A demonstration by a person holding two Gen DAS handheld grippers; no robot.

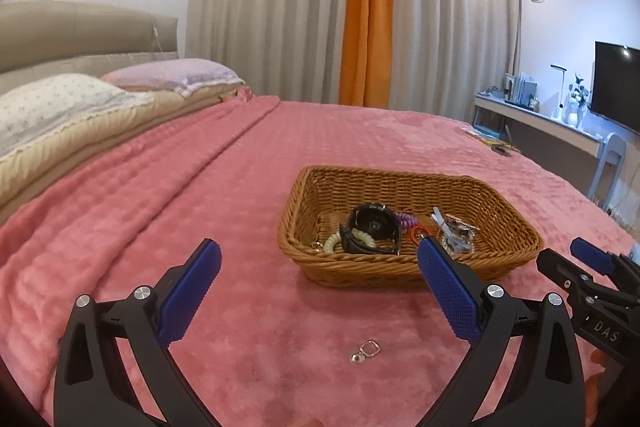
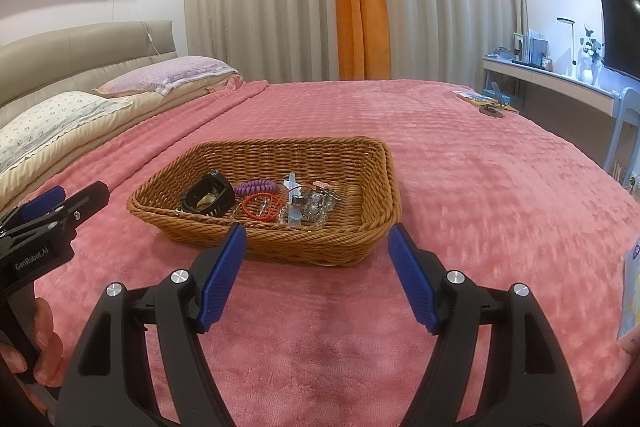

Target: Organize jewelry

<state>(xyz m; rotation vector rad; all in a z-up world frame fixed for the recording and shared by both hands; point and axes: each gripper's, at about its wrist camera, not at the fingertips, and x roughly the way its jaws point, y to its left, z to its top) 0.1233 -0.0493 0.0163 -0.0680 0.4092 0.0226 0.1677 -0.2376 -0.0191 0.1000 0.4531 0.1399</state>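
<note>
Left gripper [image 1: 320,279] jaws wide apart, empty — right gripper [image 2: 316,263] likewise, over blanket [image 2: 480,187].

Bed under pink blanket [image 1: 200,187]. Wicker basket [image 1: 500,211] on it; small silver charm [image 1: 366,350] near, apart. Two pillows [image 1: 60,103] at headboard.

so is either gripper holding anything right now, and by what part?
Nothing is held. The left gripper and the right gripper are both open over the pink blanket, with nothing between their pads.
</note>
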